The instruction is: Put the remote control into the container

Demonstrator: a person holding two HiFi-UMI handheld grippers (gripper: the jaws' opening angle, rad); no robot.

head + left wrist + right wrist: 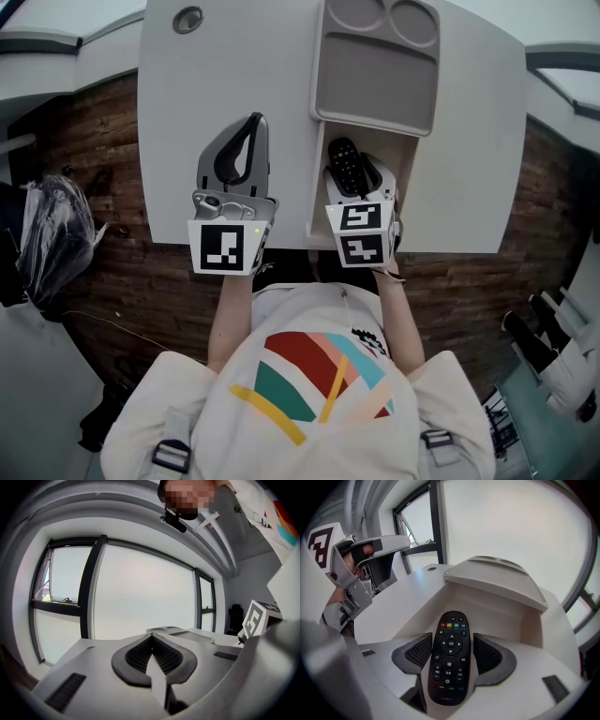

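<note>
right gripper view: the black remote control (449, 677) lies lengthwise between the pads of the right tool (452, 640), which look just off its sides, so released. it reaches into the open container (501, 616), whose walls stand close on both sides. "ok" reads on its centre button; the lower print is too small. the left tool (152, 636) is clenched empty over the bare table (173, 122).

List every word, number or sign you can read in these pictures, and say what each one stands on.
"OK": centre button of the remote control.
"0-9": a lower button on it.
"CH": beside that, lower right.
Print at its bottom end: too blurred to read.
The marker cubes: square patterns only, no words.
</note>
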